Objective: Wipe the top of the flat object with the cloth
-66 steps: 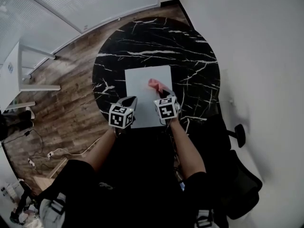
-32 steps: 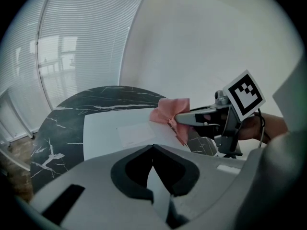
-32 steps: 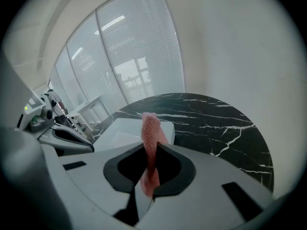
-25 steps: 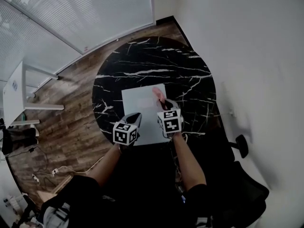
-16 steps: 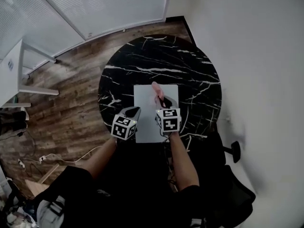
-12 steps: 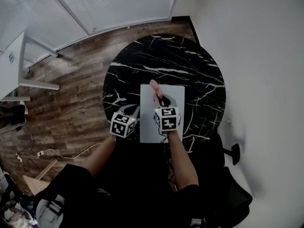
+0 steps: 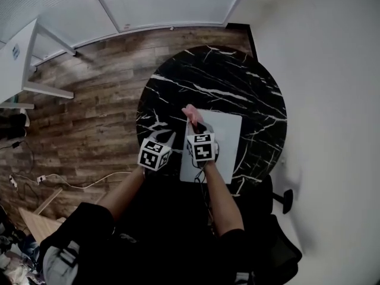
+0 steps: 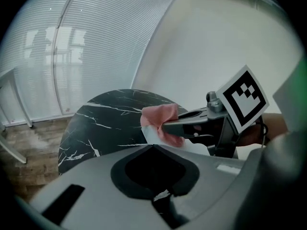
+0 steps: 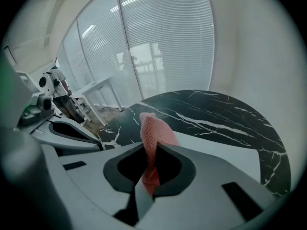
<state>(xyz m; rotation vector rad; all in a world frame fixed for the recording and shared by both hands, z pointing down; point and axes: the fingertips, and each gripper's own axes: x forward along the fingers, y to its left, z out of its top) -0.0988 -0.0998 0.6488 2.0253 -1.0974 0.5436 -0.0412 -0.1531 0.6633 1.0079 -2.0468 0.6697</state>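
Observation:
A white flat sheet [image 7: 218, 142] lies on the round black marble table [image 7: 237, 82]. My right gripper [image 7: 195, 125] is shut on a pink cloth [image 7: 190, 113], which sits at the sheet's far left corner. In the right gripper view the cloth [image 9: 153, 133] rises out of the pinched jaws [image 9: 148, 176] over the sheet [image 9: 216, 145]. My left gripper [image 7: 167, 138] hovers just left of the sheet, shut and holding nothing. The left gripper view shows the cloth [image 8: 160, 116] held in the right gripper's fingers [image 8: 192, 126].
A black office chair [image 7: 279, 218] stands at the table's near right. A white desk [image 7: 18, 58] and cables [image 7: 35, 183] are on the wooden floor to the left. Blinds cover the curved windows [image 7: 148, 2] beyond the table.
My right gripper has dragged the cloth leftward across the sheet, from its far middle to its far left corner. The left gripper now sits off the sheet's left edge.

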